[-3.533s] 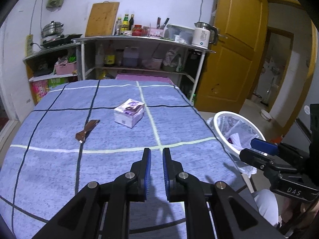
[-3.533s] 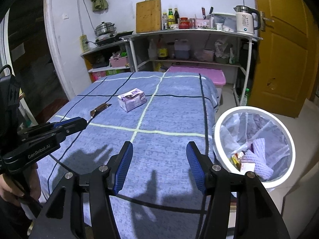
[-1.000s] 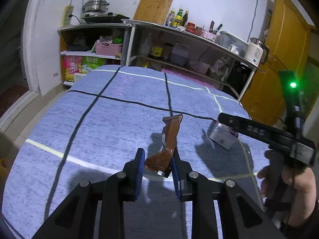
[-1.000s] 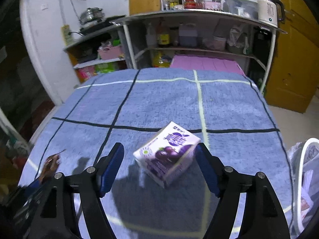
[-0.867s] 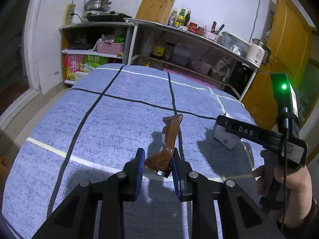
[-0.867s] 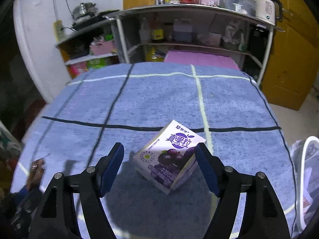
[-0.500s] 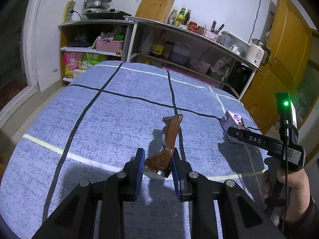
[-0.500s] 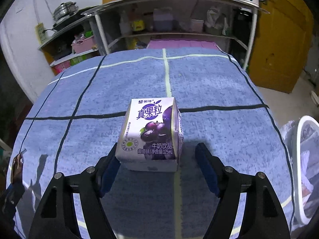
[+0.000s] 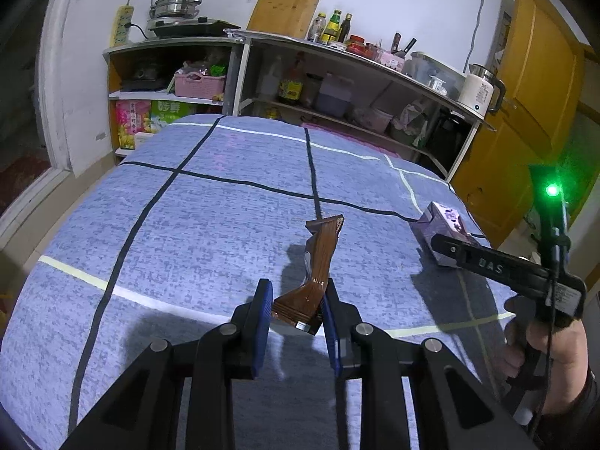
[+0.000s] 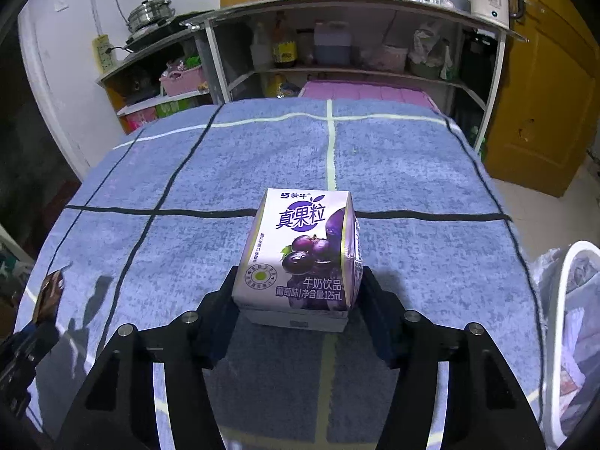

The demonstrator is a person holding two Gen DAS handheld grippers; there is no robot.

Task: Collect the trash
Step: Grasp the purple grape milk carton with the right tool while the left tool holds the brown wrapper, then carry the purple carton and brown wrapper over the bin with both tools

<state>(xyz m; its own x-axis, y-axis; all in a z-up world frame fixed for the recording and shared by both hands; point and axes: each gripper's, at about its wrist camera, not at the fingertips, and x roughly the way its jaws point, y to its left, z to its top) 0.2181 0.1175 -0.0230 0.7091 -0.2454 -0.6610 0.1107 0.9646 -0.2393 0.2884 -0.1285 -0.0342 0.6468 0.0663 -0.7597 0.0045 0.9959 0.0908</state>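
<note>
My left gripper (image 9: 295, 311) is shut on a brown wrapper (image 9: 313, 273) that sticks up and forward from between its blue pads, above the blue cloth-covered table (image 9: 210, 232). My right gripper (image 10: 298, 300) is closed around a purple grape milk carton (image 10: 302, 253), its fingers pressing both sides; the carton appears lifted off the cloth. The carton (image 9: 442, 230) and the right gripper also show at the right of the left wrist view. The wrapper (image 10: 50, 292) shows at the far left of the right wrist view.
A white-rimmed trash bin (image 10: 570, 337) with a bag and litter stands off the table's right edge. Shelves with bottles, a kettle (image 9: 482, 90) and pots line the far wall. A yellow door (image 10: 540, 86) is at the right.
My right gripper has closed in on the carton and now grips it; the carton sits deeper between the fingers. My left gripper keeps holding the wrapper, barely moved.
</note>
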